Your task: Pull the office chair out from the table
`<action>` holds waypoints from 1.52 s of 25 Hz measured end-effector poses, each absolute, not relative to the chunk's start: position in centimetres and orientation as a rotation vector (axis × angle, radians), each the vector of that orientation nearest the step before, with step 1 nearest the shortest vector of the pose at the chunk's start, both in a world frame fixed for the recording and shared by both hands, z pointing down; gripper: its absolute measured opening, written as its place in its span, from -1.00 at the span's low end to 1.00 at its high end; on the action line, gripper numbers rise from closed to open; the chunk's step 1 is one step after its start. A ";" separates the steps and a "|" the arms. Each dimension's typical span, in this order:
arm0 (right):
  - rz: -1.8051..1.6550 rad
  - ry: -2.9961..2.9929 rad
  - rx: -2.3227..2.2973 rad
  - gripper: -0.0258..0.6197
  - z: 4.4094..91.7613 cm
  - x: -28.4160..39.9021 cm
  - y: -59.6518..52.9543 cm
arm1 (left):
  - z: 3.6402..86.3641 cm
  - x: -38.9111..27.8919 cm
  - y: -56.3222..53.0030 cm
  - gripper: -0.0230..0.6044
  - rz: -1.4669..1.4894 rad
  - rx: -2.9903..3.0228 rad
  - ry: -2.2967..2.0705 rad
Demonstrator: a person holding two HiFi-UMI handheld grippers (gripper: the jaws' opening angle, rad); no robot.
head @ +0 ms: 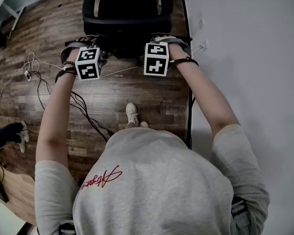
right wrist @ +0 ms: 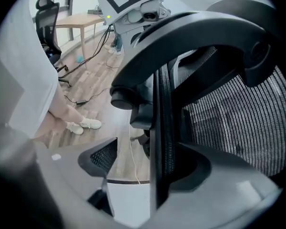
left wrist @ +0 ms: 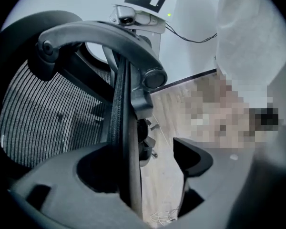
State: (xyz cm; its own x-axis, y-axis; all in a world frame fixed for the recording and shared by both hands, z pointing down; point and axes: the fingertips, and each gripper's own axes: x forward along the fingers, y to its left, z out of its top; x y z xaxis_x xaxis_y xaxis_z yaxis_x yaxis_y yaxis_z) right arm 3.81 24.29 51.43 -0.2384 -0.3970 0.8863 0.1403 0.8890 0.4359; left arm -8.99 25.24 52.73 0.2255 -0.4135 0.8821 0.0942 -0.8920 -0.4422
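The black office chair (head: 127,13) stands at the top of the head view on a wood floor, its mesh back toward me. My left gripper (head: 89,43) and right gripper (head: 160,39) sit at the back's top edge, left and right. In the left gripper view the backrest's edge (left wrist: 121,118) runs between the jaws of the left gripper (left wrist: 148,163), close to one jaw with a gap to the other. In the right gripper view the same kind of edge (right wrist: 162,128) stands between the jaws of the right gripper (right wrist: 143,163), which is also open. The mesh (right wrist: 233,118) lies beside it.
A white wall (head: 245,43) runs close along the chair's right side. Cables (head: 39,82) trail over the floor at left. My shoe (head: 132,114) is behind the chair. Another chair (right wrist: 47,13) and a wooden table (right wrist: 81,18) stand farther off.
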 end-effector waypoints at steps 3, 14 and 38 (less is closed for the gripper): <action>-0.489 -1.727 0.176 0.19 51.6 3.9 24.7 | 52.8 -9.0 25.7 0.28 -1.726 -2.124 0.268; -0.408 -1.744 0.193 0.41 50.8 3.9 25.1 | 51.1 -8.9 25.8 0.41 -1.705 -2.171 0.275; -0.417 -2.287 0.777 0.07 40.5 4.3 26.5 | 41.0 -5.5 29.4 0.37 -0.669 -2.678 1.125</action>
